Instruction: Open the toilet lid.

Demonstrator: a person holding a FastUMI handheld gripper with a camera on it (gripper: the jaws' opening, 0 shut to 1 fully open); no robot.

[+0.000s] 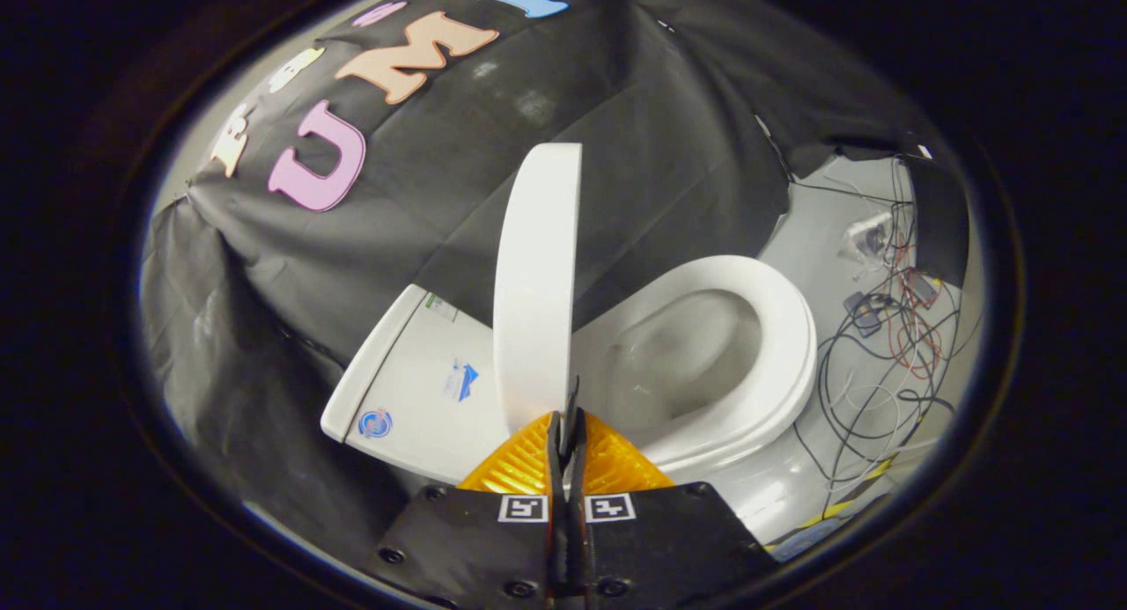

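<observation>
Standing edge-on and upright, long axis vertical: white oval plastic toilet lid (537,284), above white tank (414,385), beside open seat ring (792,346). Tool (566,421) fingers closed together, touching lid's lower rim. Tangled cables (880,363) on floor beyond.

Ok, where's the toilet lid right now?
In the gripper view the toilet lid stands raised on edge just ahead of the closed gripper, with the tank on one side and the open seat on the other.

Toilet lid (537,284) raised upright, gripper (568,416) closed at its edge, seat (792,346) and bowl exposed beside
</observation>
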